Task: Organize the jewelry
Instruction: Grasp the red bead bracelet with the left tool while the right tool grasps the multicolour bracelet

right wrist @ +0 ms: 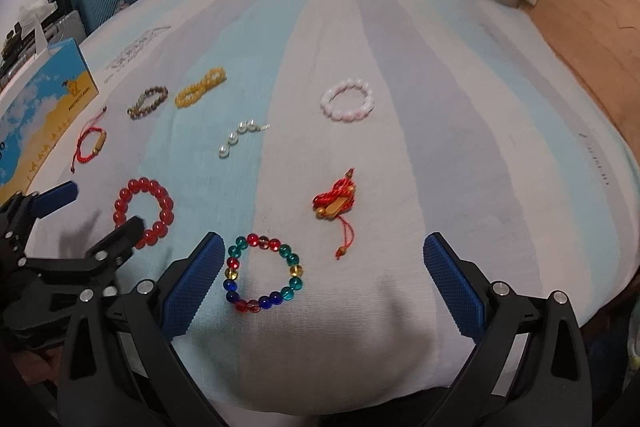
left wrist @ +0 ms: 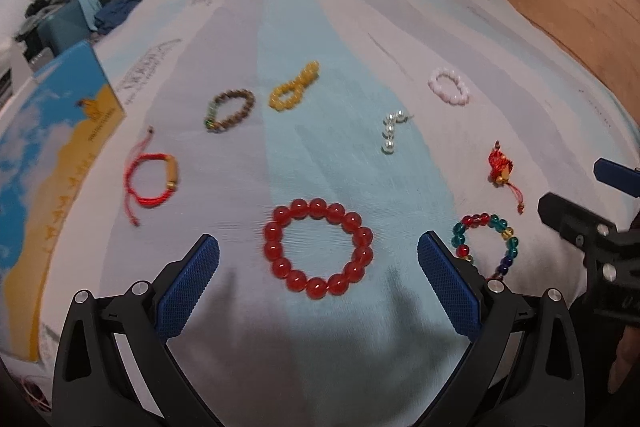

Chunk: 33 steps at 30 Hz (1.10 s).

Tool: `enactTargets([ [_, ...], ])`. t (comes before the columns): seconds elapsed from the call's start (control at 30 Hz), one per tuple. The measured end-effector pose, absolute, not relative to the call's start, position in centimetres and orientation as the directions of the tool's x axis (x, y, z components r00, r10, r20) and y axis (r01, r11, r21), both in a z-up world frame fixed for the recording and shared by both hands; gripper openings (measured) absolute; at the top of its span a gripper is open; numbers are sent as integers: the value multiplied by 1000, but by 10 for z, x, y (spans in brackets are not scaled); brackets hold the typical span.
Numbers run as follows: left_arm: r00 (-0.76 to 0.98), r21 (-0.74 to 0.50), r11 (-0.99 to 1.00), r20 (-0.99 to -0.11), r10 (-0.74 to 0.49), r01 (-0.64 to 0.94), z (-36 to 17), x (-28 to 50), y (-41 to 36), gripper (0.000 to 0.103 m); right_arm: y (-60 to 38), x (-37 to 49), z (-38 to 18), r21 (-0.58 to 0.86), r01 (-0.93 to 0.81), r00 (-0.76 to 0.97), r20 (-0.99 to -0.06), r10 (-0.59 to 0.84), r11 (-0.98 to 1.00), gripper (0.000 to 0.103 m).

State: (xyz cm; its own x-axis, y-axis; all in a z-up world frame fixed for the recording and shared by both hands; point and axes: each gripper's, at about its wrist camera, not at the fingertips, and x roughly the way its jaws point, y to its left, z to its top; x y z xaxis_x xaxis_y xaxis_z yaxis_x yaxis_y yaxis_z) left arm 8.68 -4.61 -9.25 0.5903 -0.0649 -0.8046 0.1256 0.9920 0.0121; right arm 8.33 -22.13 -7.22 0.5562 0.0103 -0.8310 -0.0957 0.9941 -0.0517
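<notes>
Left gripper (left wrist: 318, 279): spread wide, empty, straddling the large red glass-bead bracelet (left wrist: 318, 247) on the striped bedsheet (left wrist: 360, 67).
Right gripper (right wrist: 320, 283): released, near the multicoloured bead bracelet (right wrist: 264, 273).
Tip: lower straight, pinch one side of the ring.

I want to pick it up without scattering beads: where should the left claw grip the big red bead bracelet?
The red bead bracelet lies flat as an open ring between the open left claw. Probably come from above and pinch across the near arc, one finger inside the ring, one outside.
</notes>
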Motion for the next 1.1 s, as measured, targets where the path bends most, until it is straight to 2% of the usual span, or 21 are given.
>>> enactTargets([
  [0.33, 548, 25, 987, -834, -67, 159, -119, 109, -48, 97, -215, 96, -114, -69, -156, 456, -890, 10, 985, 83],
  [0.5, 524, 19, 986, -849, -70, 164, -130, 118, -48, 87, -204, 99, -132, -109, -209, 424, -905, -10, 972, 77],
  [0.6, 531, 43, 983, -845, -58, 176, -134, 119, -50, 86, -202, 100, -138, -111, -227, 420, -908, -6, 968, 74],
  [0.7, 536, 38, 981, -842, -71, 189, -135, 118, -51, 78, -205, 100, -139, -75, -232, 416, -909, 29, 970, 68],
  [0.8, 536, 24, 982, -840, -81, 186, -135, 119, -48, 71, -205, 97, -137, -52, -248, 414, -908, 58, 967, 56],
  [0.97, 537, 19, 981, -839, -88, 191, -134, 117, -46, 55, -208, 94, -133, -26, -243, 419, -904, 81, 970, 27],
  [1.07, 534, 8, 981, -840, -99, 194, -133, 116, -44, 44, -213, 94, -131, -8, -216, 422, -902, 86, 976, 15],
  [1.1, 531, 3, 981, -841, -101, 192, -132, 117, -42, 40, -213, 97, -131, 2, -210, 422, -902, 92, 978, 14],
])
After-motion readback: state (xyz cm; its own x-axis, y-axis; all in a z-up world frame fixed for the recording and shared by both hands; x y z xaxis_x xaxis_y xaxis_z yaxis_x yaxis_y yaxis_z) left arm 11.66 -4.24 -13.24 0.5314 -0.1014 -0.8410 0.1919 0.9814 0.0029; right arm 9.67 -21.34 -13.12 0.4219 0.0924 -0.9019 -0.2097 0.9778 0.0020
